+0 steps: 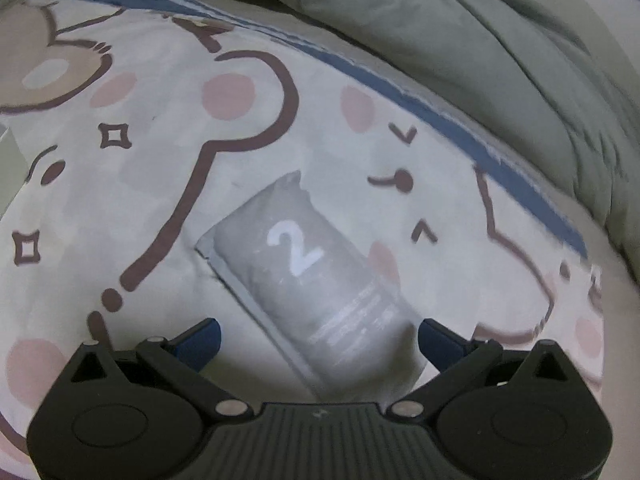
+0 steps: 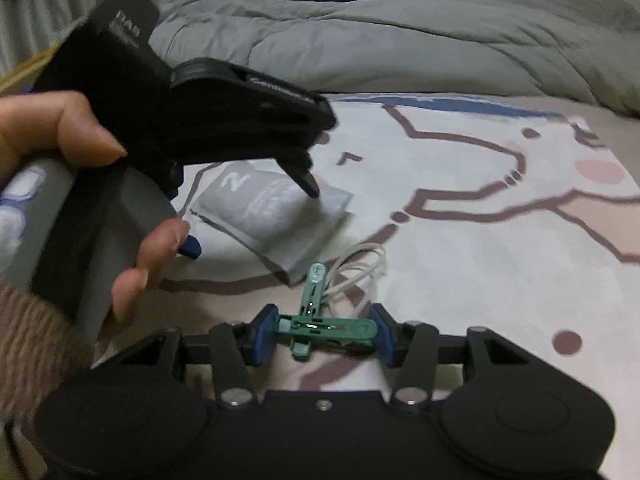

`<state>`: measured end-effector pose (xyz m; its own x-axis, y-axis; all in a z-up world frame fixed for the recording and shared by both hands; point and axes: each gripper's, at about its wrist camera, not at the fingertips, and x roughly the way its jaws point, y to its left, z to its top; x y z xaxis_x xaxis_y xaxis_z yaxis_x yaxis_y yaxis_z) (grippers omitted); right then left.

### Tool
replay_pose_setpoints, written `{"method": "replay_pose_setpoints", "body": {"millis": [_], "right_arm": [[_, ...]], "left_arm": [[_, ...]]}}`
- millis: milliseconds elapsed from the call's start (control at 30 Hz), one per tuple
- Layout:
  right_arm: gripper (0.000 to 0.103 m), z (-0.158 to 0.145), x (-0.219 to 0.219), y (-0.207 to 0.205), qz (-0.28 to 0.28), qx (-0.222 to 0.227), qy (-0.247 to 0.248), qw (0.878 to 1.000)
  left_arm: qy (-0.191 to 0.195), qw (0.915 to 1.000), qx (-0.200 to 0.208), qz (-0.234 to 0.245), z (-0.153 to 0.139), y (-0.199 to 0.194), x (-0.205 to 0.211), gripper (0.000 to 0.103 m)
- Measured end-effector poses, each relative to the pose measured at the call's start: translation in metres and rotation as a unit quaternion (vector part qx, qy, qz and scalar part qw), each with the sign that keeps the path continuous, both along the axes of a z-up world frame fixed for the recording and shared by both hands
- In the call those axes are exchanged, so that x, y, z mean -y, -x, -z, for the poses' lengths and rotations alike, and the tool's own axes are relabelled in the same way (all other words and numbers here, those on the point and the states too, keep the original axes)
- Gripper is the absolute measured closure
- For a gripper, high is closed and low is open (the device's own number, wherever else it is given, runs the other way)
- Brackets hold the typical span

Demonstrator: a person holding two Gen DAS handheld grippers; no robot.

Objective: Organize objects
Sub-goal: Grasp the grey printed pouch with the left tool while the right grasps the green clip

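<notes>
A: Gripper on the right (image 2: 323, 330) first: what does it have?

B: Its blue pads are clamped on a green clothespin (image 2: 326, 326), which lies crosswise between them. A second green clothespin (image 2: 313, 286) sticks up behind it, with a loop of white cord (image 2: 360, 266) just beside that. The gripper points down at the bed, near its lower edge in the right wrist view.

A: And the left gripper (image 1: 318, 338)?

B: Spread wide, pitched steeply down over a grey packet (image 1: 308, 276). The packet's lower end lies between the blue fingertips (image 1: 200, 342), but neither pad presses on it. The right wrist view shows the same gripper (image 2: 252, 184) from the side, with a hand (image 2: 76, 184) wrapped round its grey handle, thumb on top, fingers curled underneath, and a brown knitted sleeve (image 2: 36, 320) at the wrist.

A: Where does the packet sit?

B: Flat on the cartoon-bear blanket (image 1: 160, 152), about the middle of it, angled toward the blanket's blue-striped far edge. A grey-green duvet (image 2: 380, 36) is bunched beyond that edge.

A: Any writing?

B: A large white "2" on the packet, with lines of small white print below it, too blurred to read. Small white lettering on the left gripper's black body is also unreadable.
</notes>
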<state>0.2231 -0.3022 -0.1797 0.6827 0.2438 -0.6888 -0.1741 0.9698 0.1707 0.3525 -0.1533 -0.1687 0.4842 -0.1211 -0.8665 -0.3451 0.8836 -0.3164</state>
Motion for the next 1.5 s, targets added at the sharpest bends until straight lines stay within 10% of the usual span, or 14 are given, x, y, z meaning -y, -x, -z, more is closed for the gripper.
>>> {"method": "replay_pose_setpoints", "body": {"millis": [400, 600, 1500], "right_arm": [[0.052, -0.003, 0.05, 0.021, 0.024, 0.003, -0.026, 0.999], [0.052, -0.003, 0.067, 0.025, 0.039, -0.002, -0.026, 0.999], [0.052, -0.019, 0.052, 0.025, 0.04, -0.011, 0.001, 0.999]], "left_arm": [[-0.056, 0.9962, -0.02, -0.064, 0.007, -0.026, 0.024, 0.0], [-0.169, 0.9844, -0.027, 0.042, 0.016, -0.03, 0.054, 0.0], [-0.175, 0.964, -0.04, 0.196, 0.0, 0.081, -0.059, 0.0]]}}
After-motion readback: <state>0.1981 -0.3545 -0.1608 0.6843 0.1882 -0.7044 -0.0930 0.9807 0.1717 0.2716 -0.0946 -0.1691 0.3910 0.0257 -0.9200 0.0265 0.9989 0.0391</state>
